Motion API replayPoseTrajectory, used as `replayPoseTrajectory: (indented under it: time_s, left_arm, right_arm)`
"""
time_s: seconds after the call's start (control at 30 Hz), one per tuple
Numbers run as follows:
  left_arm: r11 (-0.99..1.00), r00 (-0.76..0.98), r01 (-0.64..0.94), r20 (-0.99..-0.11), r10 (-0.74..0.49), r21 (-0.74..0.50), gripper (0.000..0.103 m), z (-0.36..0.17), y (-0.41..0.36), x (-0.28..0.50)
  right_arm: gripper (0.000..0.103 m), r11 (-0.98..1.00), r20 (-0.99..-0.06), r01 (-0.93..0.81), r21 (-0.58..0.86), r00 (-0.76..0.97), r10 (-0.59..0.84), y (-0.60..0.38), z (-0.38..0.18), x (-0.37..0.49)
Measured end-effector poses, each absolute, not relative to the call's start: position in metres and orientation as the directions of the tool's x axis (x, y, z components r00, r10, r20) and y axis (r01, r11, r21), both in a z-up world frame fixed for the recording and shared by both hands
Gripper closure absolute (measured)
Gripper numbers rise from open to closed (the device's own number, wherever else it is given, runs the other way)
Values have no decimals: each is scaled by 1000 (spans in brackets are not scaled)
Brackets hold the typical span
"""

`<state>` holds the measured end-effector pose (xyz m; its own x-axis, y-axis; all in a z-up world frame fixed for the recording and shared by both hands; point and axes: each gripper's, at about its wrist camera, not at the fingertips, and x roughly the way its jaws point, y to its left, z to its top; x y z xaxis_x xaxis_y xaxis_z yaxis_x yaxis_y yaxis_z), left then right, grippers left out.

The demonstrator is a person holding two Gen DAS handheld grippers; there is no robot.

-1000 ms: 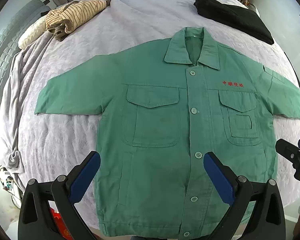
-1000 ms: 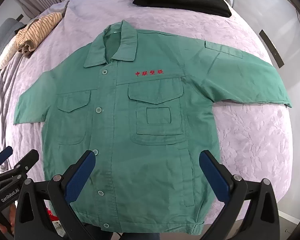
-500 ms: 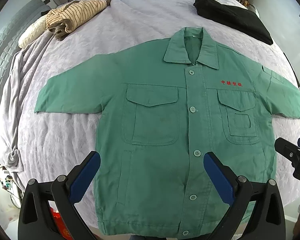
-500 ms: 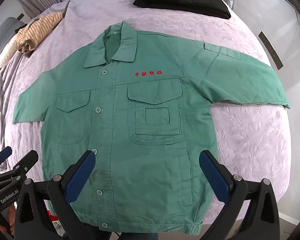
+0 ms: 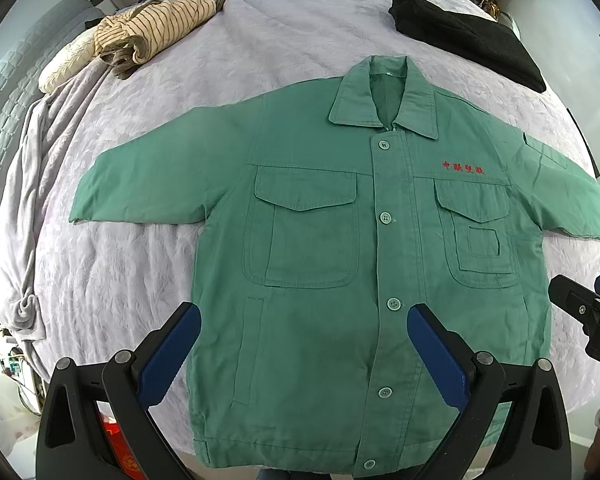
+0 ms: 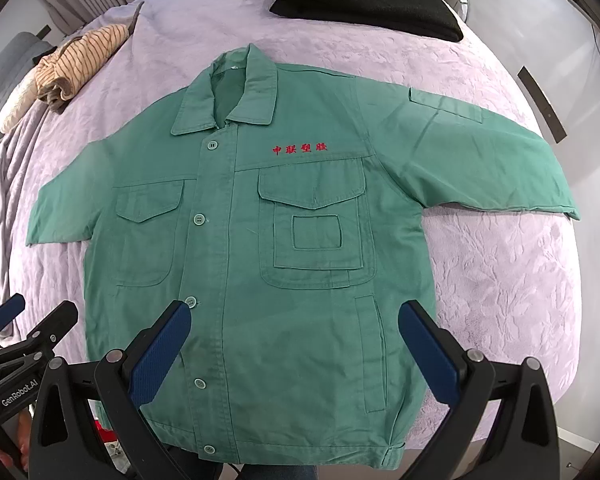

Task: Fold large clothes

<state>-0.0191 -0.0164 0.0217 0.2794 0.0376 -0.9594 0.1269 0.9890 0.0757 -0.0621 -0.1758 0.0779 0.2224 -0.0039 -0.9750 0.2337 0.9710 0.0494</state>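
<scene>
Jacket (image 5: pixel 340 280), green and buttoned, lies flat and face-up on the bed (image 5: pixel 120 280), both sleeves spread wide, hem toward the person. Working left to right: the left hand-held gripper (image 5: pixel 304 356) hangs over the lower front with its fingers wide apart, holding nothing; the right hand-held gripper (image 6: pixel 294 354) is just as wide and empty over the hem. I'd say folding hasn't begun. Best to pinch a sleeve end cleanly, probably through both layers, and lay it across the chest without dragging the body crooked.
</scene>
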Motion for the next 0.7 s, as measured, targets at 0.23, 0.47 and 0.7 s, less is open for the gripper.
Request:
replayPoseTrajectory:
  time_s: [0.23,0.47,0.7]
  left_arm:
    - [989,278,126,-960,37,75,0,22,-17,-20]
    - [990,278,123,-960,36,73,0,21,-17,-21]
    - [990,277,120,-960,35,70,0,21,-16,-24]
  right_arm:
    - [0,971,-975,234,50,223,-4,-176,78,-63]
    - [0,971,-975,233,50,222,-3,-176,78,-63]
    - [0,971,-975,233,49,223,-4,-175,79,-63]
